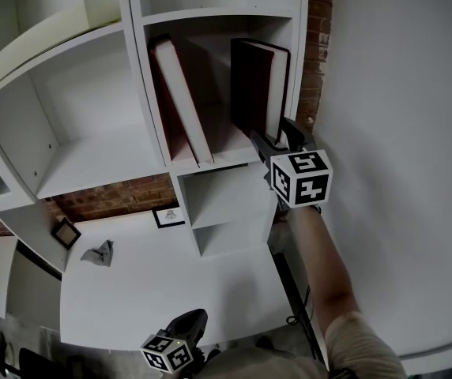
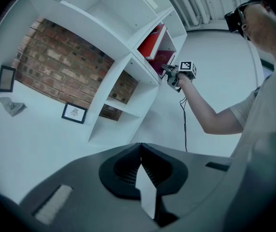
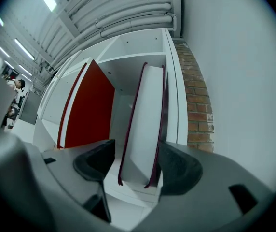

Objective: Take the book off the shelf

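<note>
Maroon covers edged the book (image 1: 254, 93), and its pale page block faced outward toward the right gripper view (image 3: 145, 124). It stood upright at the right end of a compartment in the white shelf unit (image 1: 151, 93), close to that compartment's right wall and resting on its floor.

In the same compartment a red book (image 1: 180, 101) leaned against the left divider, well apart from the maroon one; the right gripper view showed its broad red cover (image 3: 87, 108).

The right gripper (image 1: 276, 136) reached into this compartment with its jaws spread wide, one on each side of the maroon book (image 3: 134, 153). The right jaw sat just beside the cover, a gap showed at the left jaw, and the book was not yet clamped.

The left gripper (image 1: 180, 338) hung low over the white table (image 1: 131, 290). Its jaws were pressed together at the tips with nothing between them (image 2: 141, 146).

On the table, beneath a strip of brick wall (image 1: 115, 196), a small framed picture (image 1: 168, 215) stood near the shelf unit, and a crumpled grey scrap (image 1: 99, 253) lay further left.
</note>
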Available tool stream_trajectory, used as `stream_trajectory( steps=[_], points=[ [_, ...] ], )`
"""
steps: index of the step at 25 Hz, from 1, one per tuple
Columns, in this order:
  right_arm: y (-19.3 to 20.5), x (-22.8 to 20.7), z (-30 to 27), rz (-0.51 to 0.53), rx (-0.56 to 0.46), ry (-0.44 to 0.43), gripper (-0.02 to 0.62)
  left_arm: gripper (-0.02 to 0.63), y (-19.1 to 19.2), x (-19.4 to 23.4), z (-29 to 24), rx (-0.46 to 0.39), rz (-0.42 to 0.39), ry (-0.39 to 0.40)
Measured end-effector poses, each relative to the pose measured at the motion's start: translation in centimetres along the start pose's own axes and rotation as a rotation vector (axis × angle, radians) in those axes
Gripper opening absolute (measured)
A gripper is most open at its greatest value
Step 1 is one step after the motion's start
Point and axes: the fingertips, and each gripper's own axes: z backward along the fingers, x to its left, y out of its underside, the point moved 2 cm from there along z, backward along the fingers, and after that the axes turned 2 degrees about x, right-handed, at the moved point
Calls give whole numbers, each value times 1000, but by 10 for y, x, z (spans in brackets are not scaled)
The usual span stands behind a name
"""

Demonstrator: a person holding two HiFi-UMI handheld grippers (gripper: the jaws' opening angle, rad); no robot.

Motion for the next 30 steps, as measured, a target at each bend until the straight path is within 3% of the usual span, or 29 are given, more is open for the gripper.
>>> stream_trajectory(
  steps=[4, 7, 19, 30],
  points=[
    [0, 1, -3, -4, -5, 13, 261, 3, -1, 5, 4, 4, 0, -9],
    [-1, 2, -3, 6, -7, 14, 222, 3, -3, 6, 5, 1, -8, -15],
    [0, 7, -14, 38, 2, 7, 235, 3, -4, 3, 2, 25, -38, -25],
    [-1, 7, -14, 12, -53, 41, 221, 3, -17, 4, -2, 29, -75, -24]
  ],
)
